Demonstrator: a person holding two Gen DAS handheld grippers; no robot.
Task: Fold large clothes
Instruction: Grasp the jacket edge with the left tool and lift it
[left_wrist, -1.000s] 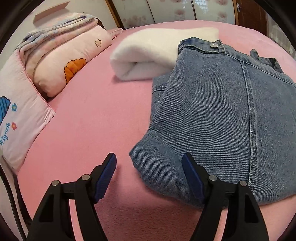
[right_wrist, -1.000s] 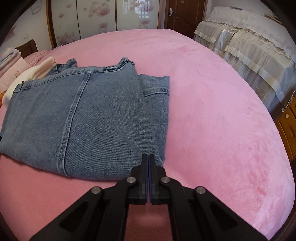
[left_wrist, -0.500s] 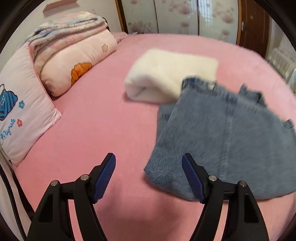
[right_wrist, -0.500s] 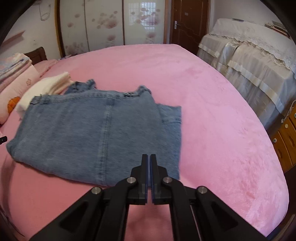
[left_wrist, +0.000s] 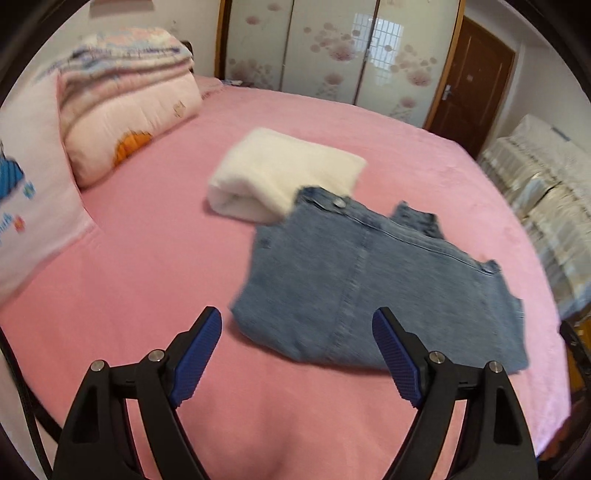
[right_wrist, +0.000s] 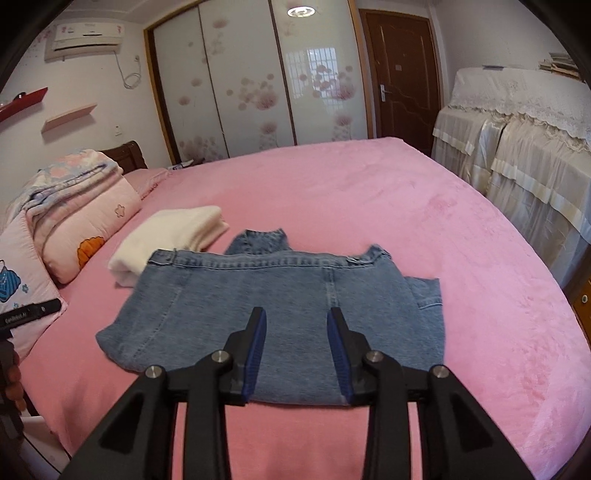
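Observation:
Folded blue jeans (left_wrist: 373, 284) (right_wrist: 280, 302) lie flat on the pink bed (left_wrist: 147, 258) (right_wrist: 461, 258), their waistband at the far side. My left gripper (left_wrist: 297, 325) hangs well above the bed near the jeans' left corner; its jaws are opening wide and hold nothing. My right gripper (right_wrist: 297, 317) hovers above the jeans' near edge. Its jaws are opening, with only air between the blue pads. Part of the left gripper and a hand show at the left edge of the right wrist view.
A folded white garment (left_wrist: 284, 173) (right_wrist: 170, 236) lies just beyond the jeans, touching the waistband. Pillows and a folded quilt (left_wrist: 122, 99) (right_wrist: 77, 206) are piled at the left. A covered piece of furniture (right_wrist: 517, 147) stands right of the bed, a wardrobe (right_wrist: 258, 81) behind.
Both grippers rose and pulled back from the jeans, which now lie further below. The right gripper went from shut to open. The left jaws spread a little wider.

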